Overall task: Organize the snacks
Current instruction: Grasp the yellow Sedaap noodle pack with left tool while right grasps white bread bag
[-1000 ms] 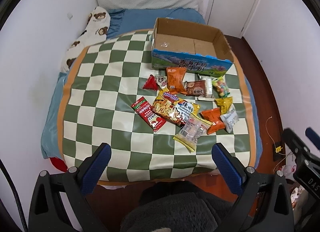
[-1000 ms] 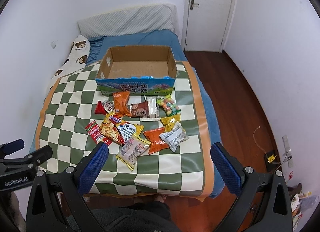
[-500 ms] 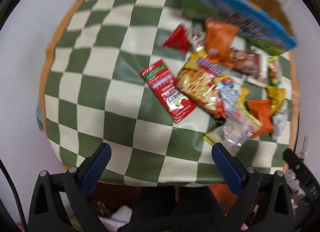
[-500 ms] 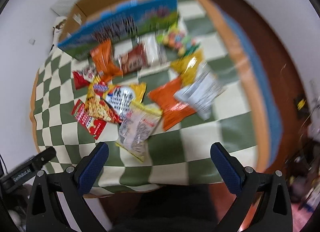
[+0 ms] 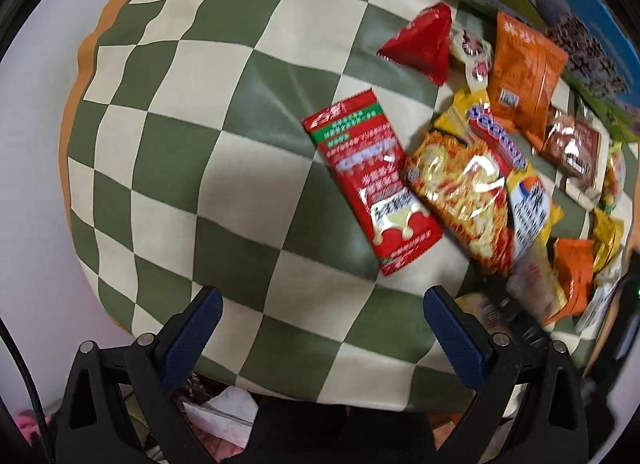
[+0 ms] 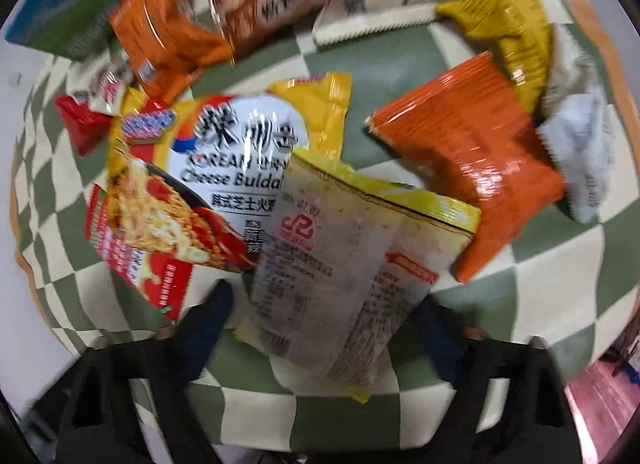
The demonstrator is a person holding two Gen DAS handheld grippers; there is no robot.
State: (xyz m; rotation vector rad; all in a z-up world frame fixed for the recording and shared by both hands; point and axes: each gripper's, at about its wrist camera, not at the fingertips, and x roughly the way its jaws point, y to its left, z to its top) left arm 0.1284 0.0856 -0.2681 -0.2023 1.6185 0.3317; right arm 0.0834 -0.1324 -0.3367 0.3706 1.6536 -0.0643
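Nearest the right gripper (image 6: 320,316), a pale packet (image 6: 332,276) lies between its jaws, which are closing on it; blur hides whether the pads press yet, so no grip is sure. The left gripper (image 5: 322,324) hangs released and grasping nothing over bare checked bedcover (image 5: 208,191), with the red packet (image 5: 372,179) just beyond and untouched. By my judgement the sorting has barely begun: every snack in view, from the noodle bag (image 6: 208,179) out to the orange bag (image 6: 472,167), still lies loose on the bed, and the box (image 5: 560,35) stands at the far edge, its inside hidden.
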